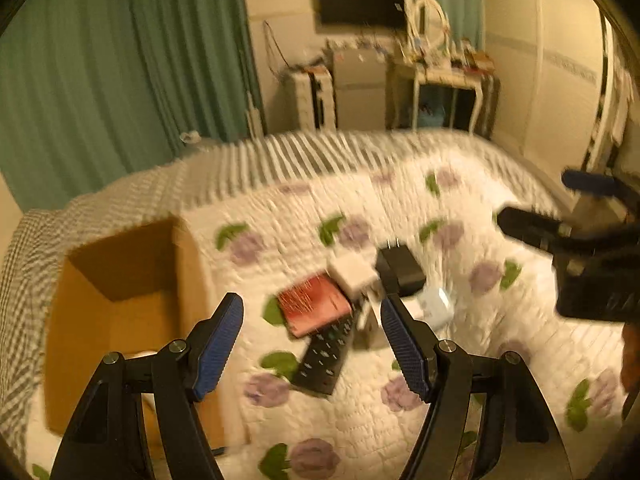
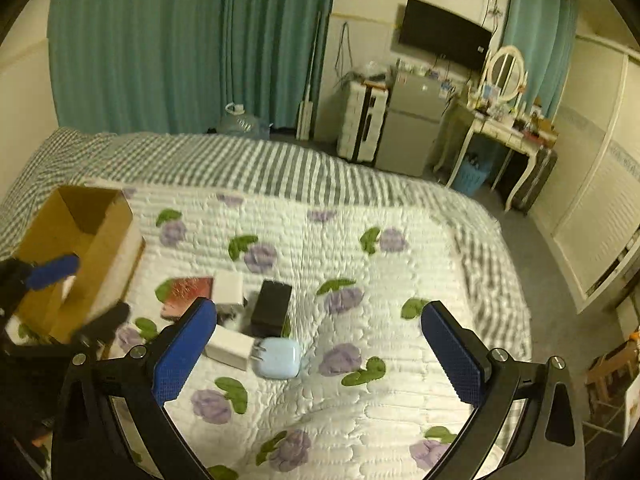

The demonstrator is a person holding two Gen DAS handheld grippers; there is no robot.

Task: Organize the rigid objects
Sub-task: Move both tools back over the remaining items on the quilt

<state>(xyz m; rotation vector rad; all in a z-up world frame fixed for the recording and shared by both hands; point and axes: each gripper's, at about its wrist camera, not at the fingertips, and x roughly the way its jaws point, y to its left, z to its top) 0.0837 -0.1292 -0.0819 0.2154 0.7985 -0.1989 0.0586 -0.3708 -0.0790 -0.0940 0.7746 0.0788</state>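
- The left hand-held gripper [image 1: 312,344] hovers over the white quilted bedspread with purple flowers [image 1: 460,360], jaws spread wide and empty.
- The right hand-held gripper [image 2: 320,344] also hovers with jaws spread wide, holding nothing.
- A cluster of rigid objects lies on the bedspread ahead of both grippers: a red rectangular flat box [image 1: 314,308], a black remote control [image 1: 324,360], a white cube charger [image 1: 352,274], a black power adapter [image 2: 272,306], a pale blue rounded case [image 2: 278,358] and a white rectangular plug block [image 2: 230,346].
- The remote control lies between the left fingers, partly under the red box.
- The pale blue case lies just ahead of the right gripper's left finger.
- An open brown cardboard box [image 1: 120,308] stands on the bed, left of the cluster.
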